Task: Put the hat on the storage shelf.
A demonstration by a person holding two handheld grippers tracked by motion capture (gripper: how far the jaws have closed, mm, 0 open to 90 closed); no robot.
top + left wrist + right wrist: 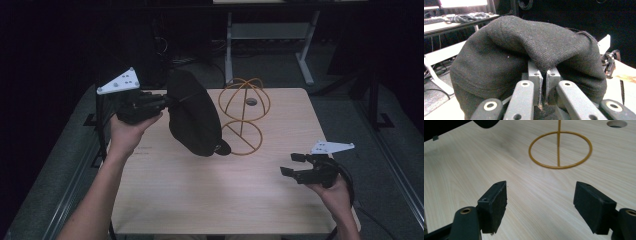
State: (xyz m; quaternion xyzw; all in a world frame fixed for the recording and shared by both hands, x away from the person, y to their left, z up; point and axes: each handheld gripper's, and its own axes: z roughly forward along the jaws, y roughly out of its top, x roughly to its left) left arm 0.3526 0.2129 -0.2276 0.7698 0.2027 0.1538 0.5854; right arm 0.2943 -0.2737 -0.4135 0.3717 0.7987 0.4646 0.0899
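- The desk [200, 200] is lying pale and wood-grained under everything, with a round hole [251, 101] near its far edge.
- The hat [194, 117] — black, woollen, soft — is hanging in the air over the left half of the desk, its lower edge dipping close to the stand's base ring; whether it is touching the desk there I cannot tell.
- The stand [242, 112], a yellow wire frame with a domed cage on a stem above a flat ring, is standing upright near the desk's far middle, just right of the hat and bare on top.
- The left gripper [167, 102] is being held up at the hat's left side, a grey plate on top; in the left gripper view its fingers [534, 82] are pressing tight together on a fold of the hat's cloth, which is bulging around them.
- The right gripper [292, 164] is sitting low over the desk's right side, well apart from hat and stand; its fingers [495, 205] are standing wide apart with nothing between them — bare desk beneath, the stand's ring [560, 149] ahead.
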